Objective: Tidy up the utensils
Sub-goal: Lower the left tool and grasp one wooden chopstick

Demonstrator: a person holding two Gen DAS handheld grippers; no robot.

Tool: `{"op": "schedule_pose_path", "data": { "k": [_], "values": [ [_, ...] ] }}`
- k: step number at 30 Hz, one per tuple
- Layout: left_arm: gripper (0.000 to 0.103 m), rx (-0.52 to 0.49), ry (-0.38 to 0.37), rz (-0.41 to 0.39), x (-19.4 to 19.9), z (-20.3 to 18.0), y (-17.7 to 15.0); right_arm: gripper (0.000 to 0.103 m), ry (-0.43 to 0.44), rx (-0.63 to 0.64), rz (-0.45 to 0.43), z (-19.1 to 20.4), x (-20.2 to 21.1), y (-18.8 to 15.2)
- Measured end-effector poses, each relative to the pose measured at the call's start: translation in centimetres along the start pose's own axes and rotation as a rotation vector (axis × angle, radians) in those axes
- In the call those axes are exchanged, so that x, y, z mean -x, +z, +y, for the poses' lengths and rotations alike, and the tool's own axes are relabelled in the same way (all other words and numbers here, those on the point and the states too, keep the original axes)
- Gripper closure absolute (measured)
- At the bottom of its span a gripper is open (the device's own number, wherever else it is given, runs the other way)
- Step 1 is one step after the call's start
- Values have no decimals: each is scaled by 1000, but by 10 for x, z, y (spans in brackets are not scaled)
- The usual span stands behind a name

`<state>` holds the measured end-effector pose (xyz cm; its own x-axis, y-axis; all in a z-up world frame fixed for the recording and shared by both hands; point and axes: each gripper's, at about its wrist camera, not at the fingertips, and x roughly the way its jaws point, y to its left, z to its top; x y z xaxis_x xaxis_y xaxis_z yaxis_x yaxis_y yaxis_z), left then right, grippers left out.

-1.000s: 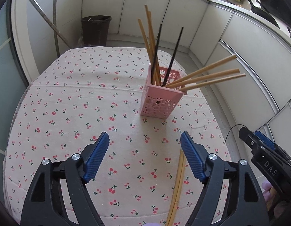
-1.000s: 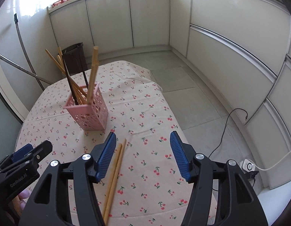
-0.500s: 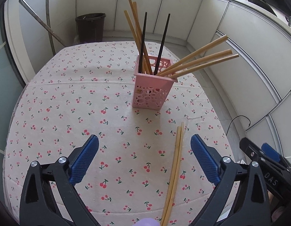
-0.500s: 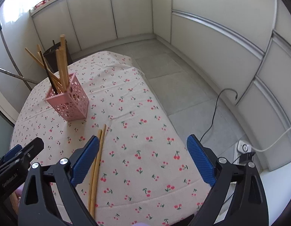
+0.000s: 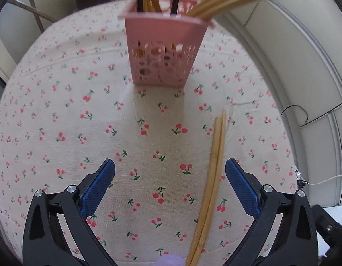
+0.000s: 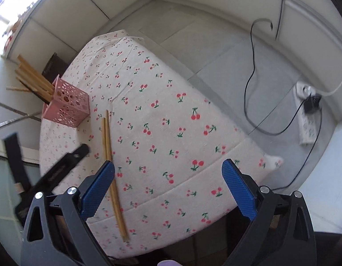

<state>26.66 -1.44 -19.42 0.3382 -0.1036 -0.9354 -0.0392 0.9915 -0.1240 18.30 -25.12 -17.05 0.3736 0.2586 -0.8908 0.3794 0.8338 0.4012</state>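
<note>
While both jaws gape empty | chopstick pair (image 5: 215,157) runs off-frame | holder (image 5: 164,51) blurred, sticks cropped

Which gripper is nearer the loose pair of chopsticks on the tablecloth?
Left, narrowly. The left gripper is open astride the chopsticks, which run beside its right finger. The right gripper is open with the pair just outside its left finger.

The table (image 5: 60,119), draped in a cream cloth printed with little red cherries, carries a pink perforated basket (image 5: 164,55) standing upright toward its far side, stuffed with wooden and black chopsticks, and a pair of wooden chopsticks (image 5: 212,177) lying side by side on the cloth nearer its right edge.
</note>
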Motion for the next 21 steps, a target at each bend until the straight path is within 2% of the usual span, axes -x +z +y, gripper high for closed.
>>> {"op": "schedule_pose_path", "data": {
  "k": [6,17,21],
  "values": [
    [7,39,-35,66,-22,-5,11,9,68,-31,-9,0,8,4],
    [9,44,66,8,-34,-13,29,9,124,-78,42,-5,6,7],
    [11,51,79,4,-38,-13,33,9,137,-93,61,-7,4,8]
  ]
}}
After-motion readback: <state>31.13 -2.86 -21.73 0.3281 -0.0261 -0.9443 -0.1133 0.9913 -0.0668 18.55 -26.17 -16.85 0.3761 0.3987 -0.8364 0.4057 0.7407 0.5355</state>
